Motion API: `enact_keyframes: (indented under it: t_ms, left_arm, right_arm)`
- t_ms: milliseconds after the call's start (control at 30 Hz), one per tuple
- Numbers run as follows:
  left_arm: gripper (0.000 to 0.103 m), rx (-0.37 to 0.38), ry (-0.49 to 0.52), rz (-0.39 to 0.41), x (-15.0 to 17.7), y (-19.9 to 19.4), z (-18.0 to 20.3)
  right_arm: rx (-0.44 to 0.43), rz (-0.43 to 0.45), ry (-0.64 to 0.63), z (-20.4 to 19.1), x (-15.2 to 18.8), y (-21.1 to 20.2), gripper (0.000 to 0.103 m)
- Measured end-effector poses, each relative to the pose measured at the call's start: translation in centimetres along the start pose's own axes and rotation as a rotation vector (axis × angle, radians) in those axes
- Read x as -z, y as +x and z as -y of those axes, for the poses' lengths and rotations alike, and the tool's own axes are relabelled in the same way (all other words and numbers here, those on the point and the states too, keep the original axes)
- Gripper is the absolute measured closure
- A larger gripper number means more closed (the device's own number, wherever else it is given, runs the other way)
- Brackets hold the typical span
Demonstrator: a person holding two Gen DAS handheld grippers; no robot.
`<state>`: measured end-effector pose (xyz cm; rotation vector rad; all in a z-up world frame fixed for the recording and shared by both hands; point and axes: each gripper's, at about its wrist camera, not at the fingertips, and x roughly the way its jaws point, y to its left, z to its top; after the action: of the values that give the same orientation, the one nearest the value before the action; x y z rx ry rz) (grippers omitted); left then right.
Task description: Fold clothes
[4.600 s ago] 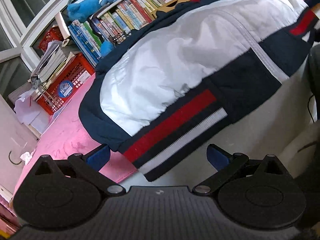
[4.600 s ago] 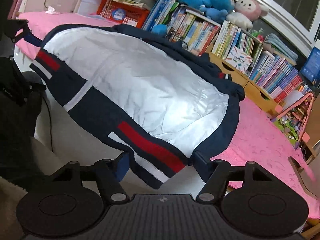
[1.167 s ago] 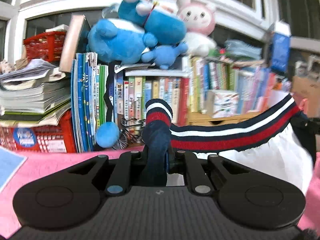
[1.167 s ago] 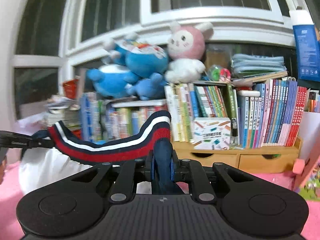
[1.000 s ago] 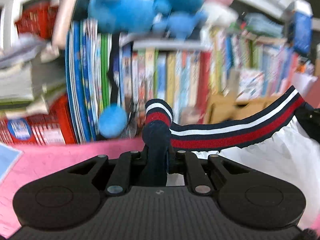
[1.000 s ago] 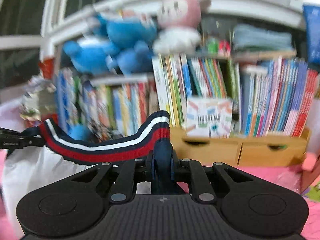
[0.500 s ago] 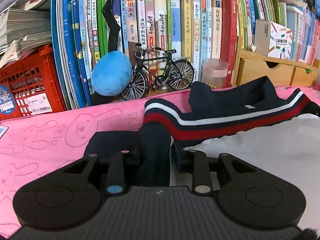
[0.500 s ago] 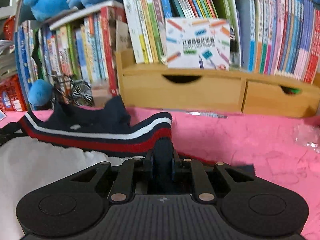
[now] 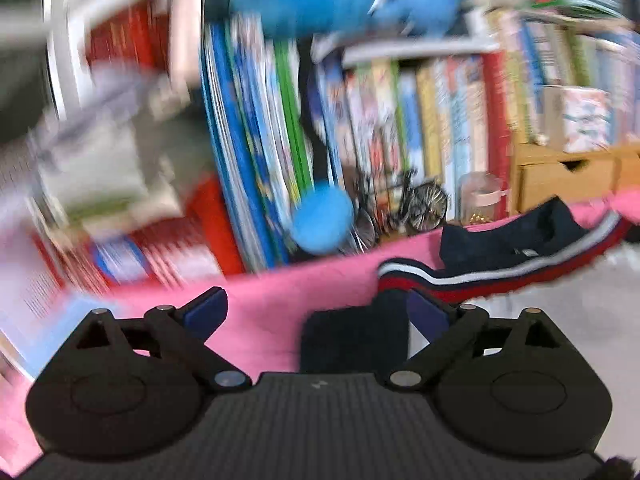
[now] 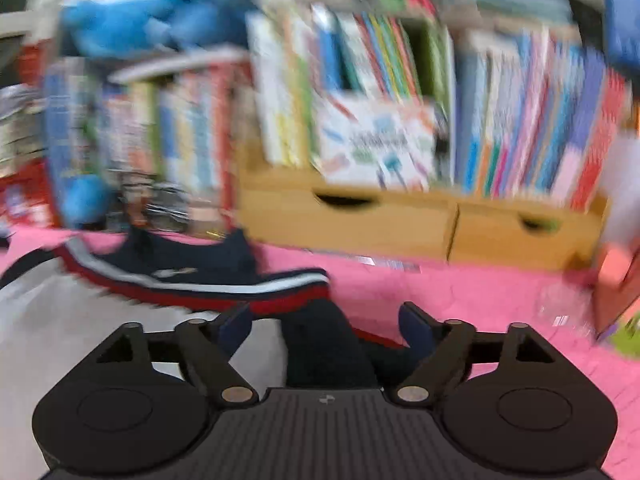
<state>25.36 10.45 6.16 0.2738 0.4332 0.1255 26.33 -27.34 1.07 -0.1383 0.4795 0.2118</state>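
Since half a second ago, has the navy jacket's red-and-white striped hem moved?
Yes. The striped hem has slid right of the toy bicycle, free of the opening left claw.

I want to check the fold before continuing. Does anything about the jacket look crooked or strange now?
The jacket's striped hem lies slanted rather than straight, and the dark collar bunches above it. Both views are blurred, so finer faults cannot be judged.
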Motion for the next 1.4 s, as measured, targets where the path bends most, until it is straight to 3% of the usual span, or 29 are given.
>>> enact_keyframes:
  t_ms: [133,233,333,400,500,567,633,733,833,967,1000,1067,1100,1167,1233,1300,1367,1400]
  left_arm:
    - [0.005,0.064,0.237,0.156,3.7,-8.3,2.2]
    - [0.005,0.122,0.436,0.242,7.1,-12.6,6.2]
    - [0.005,0.208,0.586,0.275,9.5,-14.8,10.3]
    - [0.006,0.27,0.634,0.267,10.2,-14.8,12.4]
    - [0.013,0.297,0.666,0.237,10.2,-13.0,14.7]
    - [0.029,0.299,0.674,0.194,10.0,-11.0,15.9]
    - [0.039,0.291,0.681,0.159,9.8,-9.4,16.7]
    - [0.044,0.29,0.717,0.147,9.9,-8.0,17.1]
    - [0.045,0.288,0.758,0.167,10.3,-8.1,17.2]
    - [0.033,0.267,0.794,0.203,10.1,-7.9,17.5]
    - [0.034,0.247,0.783,0.199,9.9,-7.5,17.5]
    - [0.063,0.202,0.754,0.188,9.6,-6.7,17.5]
    - [0.066,0.211,0.727,0.175,9.3,-6.4,17.3]
    - [0.076,0.238,0.695,0.172,8.9,-6.6,16.8]
    - [0.079,0.245,0.711,0.18,8.9,-6.9,16.6]
    - [0.08,0.249,0.726,0.183,8.8,-7.0,16.6]
    - [0.075,0.25,0.731,0.178,8.8,-6.9,16.9]
    - [0.073,0.24,0.742,0.191,8.8,-6.8,17.1]
  right_arm:
    - [-0.132,0.117,-0.29,-4.1,2.1,-7.6,0.019]
    - [-0.291,0.136,-0.574,-9.5,4.9,-12.2,0.023]
    - [-0.391,0.108,-0.73,-13.4,7.2,-13.5,0.028]
    - [-0.387,0.078,-0.757,-14.9,7.7,-12.4,0.035]
    - [-0.356,0.036,-0.772,-16.3,7.9,-10.4,0.049]
    - [-0.338,0.027,-0.753,-16.4,7.4,-9.3,0.065]
    - [-0.34,0.024,-0.74,-16.0,6.9,-8.6,0.067]
    - [-0.338,0.063,-0.758,-15.4,6.5,-8.6,0.073]
    - [-0.329,0.084,-0.751,-14.4,5.5,-8.8,0.073]
    - [-0.337,0.098,-0.717,-13.6,4.1,-8.9,0.073]
    - [-0.34,0.102,-0.722,-13.8,4.2,-9.2,0.073]
    - [-0.334,0.119,-0.776,-14.5,4.9,-9.7,0.069]
    - [-0.32,0.132,-0.822,-15.0,5.6,-9.9,0.066]
    - [-0.29,0.159,-0.915,-16.1,7.1,-10.3,0.042]
    - [-0.247,0.172,-0.986,-16.7,8.2,-9.8,0.039]
    - [-0.208,0.182,-1.026,-17.2,8.8,-8.8,0.041]
    - [-0.163,0.19,-1.045,-17.7,8.9,-7.7,0.068]
    - [-0.143,0.192,-1.054,-18.1,8.9,-7.3,0.069]
